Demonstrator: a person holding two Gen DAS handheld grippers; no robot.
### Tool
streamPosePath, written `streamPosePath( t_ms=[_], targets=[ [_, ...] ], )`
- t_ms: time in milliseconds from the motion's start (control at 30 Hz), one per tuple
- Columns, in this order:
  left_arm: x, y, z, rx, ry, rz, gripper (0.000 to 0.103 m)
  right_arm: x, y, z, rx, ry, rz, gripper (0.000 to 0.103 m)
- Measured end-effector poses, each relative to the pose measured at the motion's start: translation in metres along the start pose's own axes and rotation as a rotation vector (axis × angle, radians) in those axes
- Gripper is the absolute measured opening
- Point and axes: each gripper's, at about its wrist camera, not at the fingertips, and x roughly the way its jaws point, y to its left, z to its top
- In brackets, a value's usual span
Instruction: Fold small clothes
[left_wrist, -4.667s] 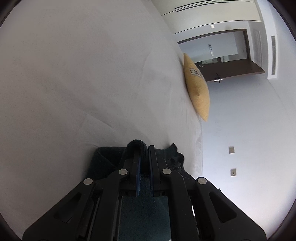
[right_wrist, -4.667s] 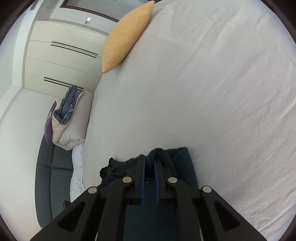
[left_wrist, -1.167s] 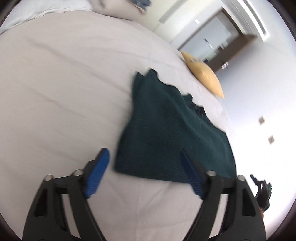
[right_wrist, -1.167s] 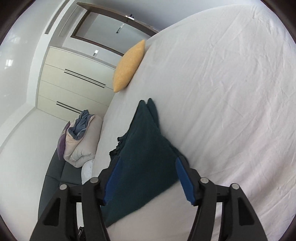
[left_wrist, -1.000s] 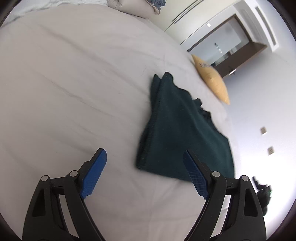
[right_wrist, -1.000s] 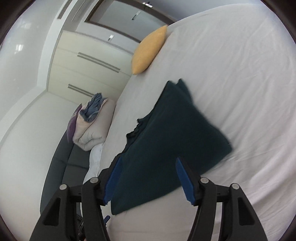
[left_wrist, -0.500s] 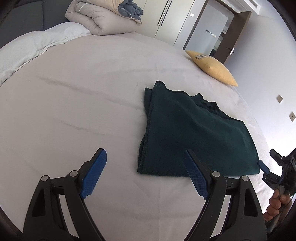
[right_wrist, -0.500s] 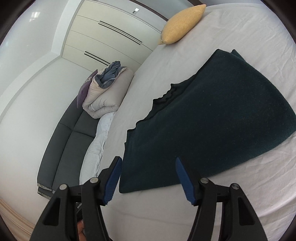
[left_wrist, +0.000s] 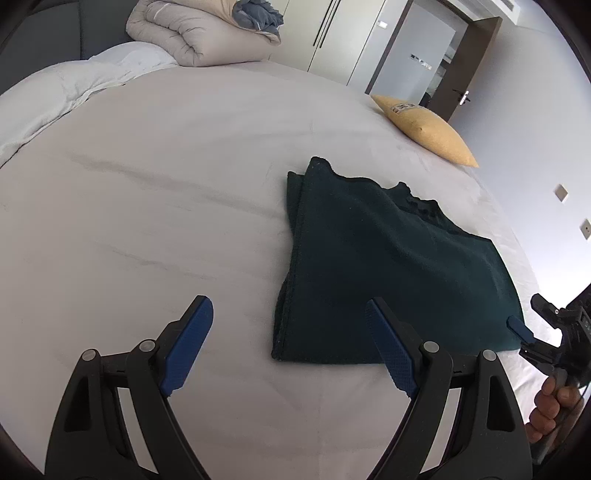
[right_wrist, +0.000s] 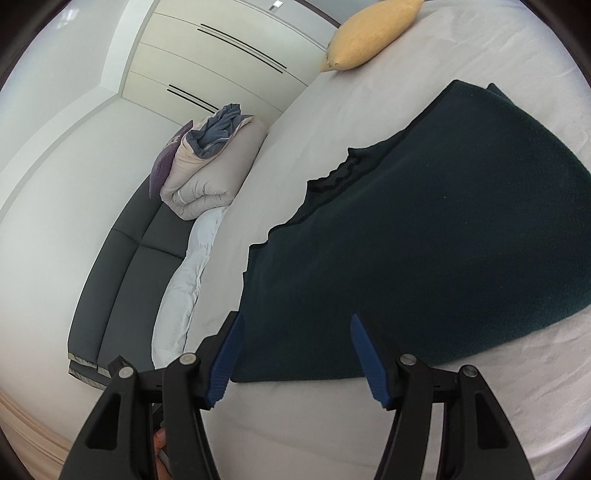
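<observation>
A dark green knitted garment (left_wrist: 391, 266) lies folded flat on the white bed sheet (left_wrist: 155, 206); it also shows in the right wrist view (right_wrist: 436, 221). My left gripper (left_wrist: 288, 325) is open and empty, hovering above the garment's near left corner. My right gripper (right_wrist: 295, 343) is open and empty over the garment's near edge. The right gripper also shows at the right edge of the left wrist view (left_wrist: 546, 332), held by a hand.
A yellow pillow (left_wrist: 424, 129) lies at the far edge of the bed, also in the right wrist view (right_wrist: 369, 29). A rolled beige duvet (left_wrist: 199, 33) sits on a dark sofa (right_wrist: 125, 266) beyond the bed. Wardrobe doors and a doorway stand behind.
Both grippers were shut on the garment, then let go and opened. They pulled back and tilted, so the folded garment now lies flat in front of them.
</observation>
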Motion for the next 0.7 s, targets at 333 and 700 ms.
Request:
streamPosePath(
  t_ms=[333, 700],
  targets=[
    [0.029, -0.069, 0.05, 0.195, -0.034, -0.129, 0.085, 0.037, -0.007, 0.027, 0.04, 0.008, 0.022, 0.064],
    [0.133, -0.106, 0.097, 0.265, 0.05, -0.11, 0.085, 0.077, -0.023, 0.069, 0.028, 0.044, -0.016, 0.064]
  ],
)
